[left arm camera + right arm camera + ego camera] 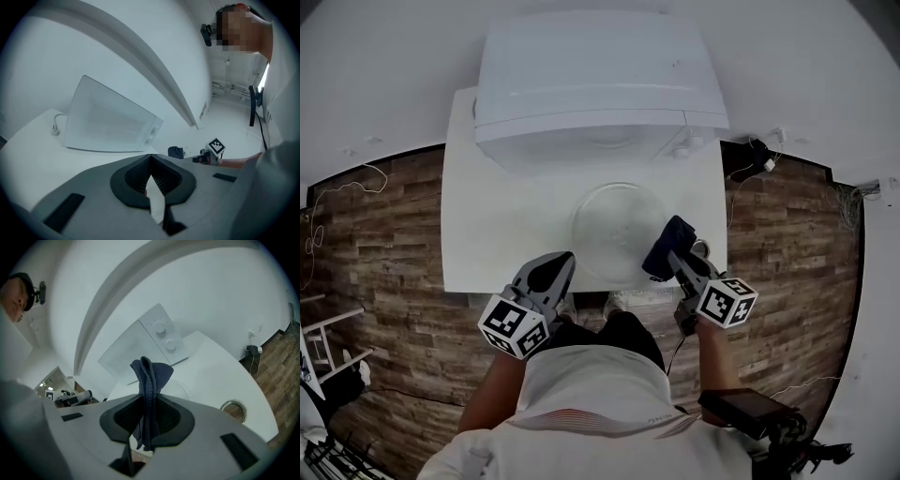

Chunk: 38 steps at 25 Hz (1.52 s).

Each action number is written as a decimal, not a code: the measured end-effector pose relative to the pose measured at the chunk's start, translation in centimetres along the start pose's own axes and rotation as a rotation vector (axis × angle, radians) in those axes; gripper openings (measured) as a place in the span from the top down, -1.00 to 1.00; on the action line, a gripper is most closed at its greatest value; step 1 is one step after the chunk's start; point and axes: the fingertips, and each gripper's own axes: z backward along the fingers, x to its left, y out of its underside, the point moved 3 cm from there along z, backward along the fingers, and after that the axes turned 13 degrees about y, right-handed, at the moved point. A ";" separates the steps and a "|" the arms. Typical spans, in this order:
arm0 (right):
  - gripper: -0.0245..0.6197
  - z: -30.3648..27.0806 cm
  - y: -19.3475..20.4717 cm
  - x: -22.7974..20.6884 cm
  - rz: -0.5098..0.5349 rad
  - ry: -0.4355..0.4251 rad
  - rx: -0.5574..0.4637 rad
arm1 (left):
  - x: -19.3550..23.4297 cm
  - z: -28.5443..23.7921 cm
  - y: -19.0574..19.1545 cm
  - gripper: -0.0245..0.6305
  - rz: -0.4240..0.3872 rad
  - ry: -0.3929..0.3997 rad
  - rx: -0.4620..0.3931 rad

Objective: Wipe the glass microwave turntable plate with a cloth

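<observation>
**Head view, with both gripper views.** The glass turntable plate (614, 230) lies flat on the white table (487, 234). It is outside the white microwave (600, 84) and just in front of it. Seen from the grippers, the plate is ahead and to the left of the right jaws, and ahead and to the right of the left jaws. The microwave stands beyond the plate, with its front towards both pairs of jaws.

The right gripper (673, 255) has its jaws pressed together on a dark blue cloth (670, 242). In the right gripper view, a folded crest of cloth stands up past the jaw tips and a short tail hangs down behind the pads. The cloth overlaps the plate's right rim; whether it touches the glass cannot be told. A small ring (233, 407) lies on the table just to the right of these jaws.

The left gripper (562, 258) is at the table's near edge, short of the plate. Its jaw tips meet with nothing between them, and only a narrow slit behind the tips shows the white surface below.

Both grippers point forward and angle inward towards the plate, with their marker cubes (514, 325) at the end nearest the person. The bare left forearm (492, 389) and right forearm (712, 361) reach forward from the torso, well apart from each other.
</observation>
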 end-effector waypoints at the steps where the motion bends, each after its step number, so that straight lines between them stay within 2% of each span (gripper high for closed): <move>1: 0.73 0.7 -0.3 0.7 0.008 0.003 -0.032 | -0.1 0.3 -0.3 0.89 -0.007 0.014 -0.001; 8: 0.73 6.0 -0.1 4.3 0.007 0.087 -0.240 | -0.6 2.1 -1.6 0.89 -0.047 0.141 0.004; 16: 0.73 10.9 1.8 6.0 -0.018 0.159 -0.360 | -2.9 3.1 -1.0 0.90 -0.075 0.245 0.034; 28: 0.73 18.1 5.3 6.9 0.005 0.187 -0.489 | -8.8 4.9 -0.4 0.90 -0.155 0.299 0.021; 38: 0.73 26.9 9.8 9.2 0.080 0.169 -0.597 | -17.5 8.9 0.7 0.90 -0.250 0.328 -0.008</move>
